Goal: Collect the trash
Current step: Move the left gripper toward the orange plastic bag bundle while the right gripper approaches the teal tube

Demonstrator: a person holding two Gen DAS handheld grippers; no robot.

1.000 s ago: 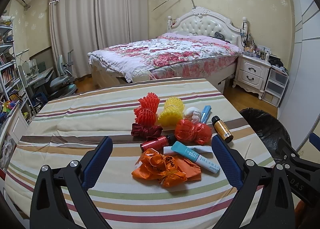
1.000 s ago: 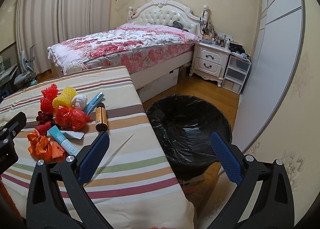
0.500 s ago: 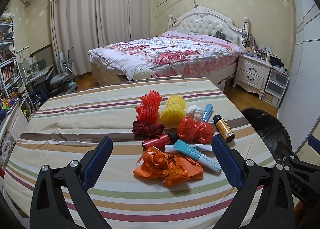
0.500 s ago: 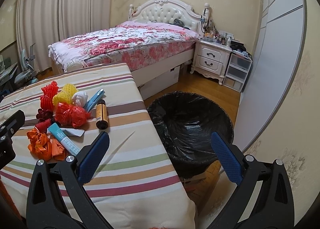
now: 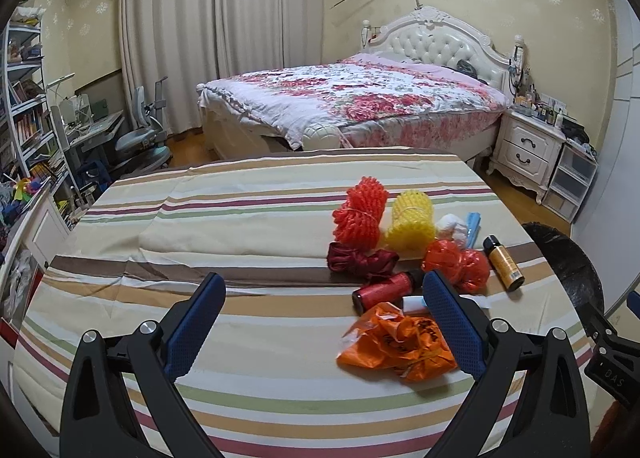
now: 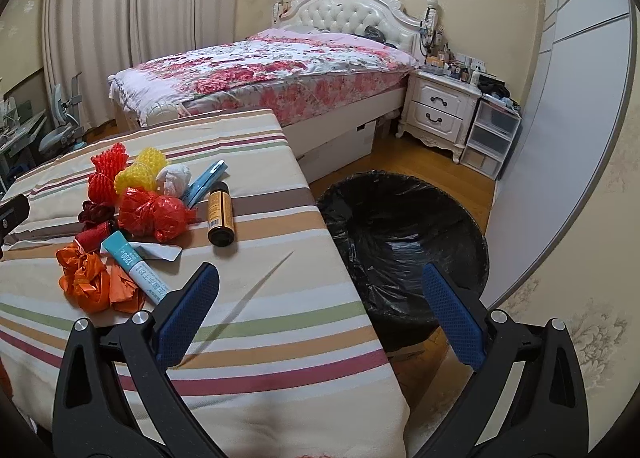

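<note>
Ahead, both claws gape wide and empty: the left gripper [image 5: 325, 317] has a crinkled orange bag [image 5: 398, 342] against its right finger; beyond the right gripper [image 6: 320, 308] sits a black-lined bin [image 6: 404, 246].

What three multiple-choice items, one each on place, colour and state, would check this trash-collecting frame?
1. Where is the bin?
A. on the table
B. on the floor beside the table
C. on the bed

2. What colour is its liner?
A. black
B. white
C. blue

3. How are both grippers?
A. both shut on trash
B. one holding the tube
C. both open and empty

Key: B, it stands on the floor at the table's edge; A, glossy black plastic; C, left gripper and right gripper have spread jaws holding nothing.
</note>
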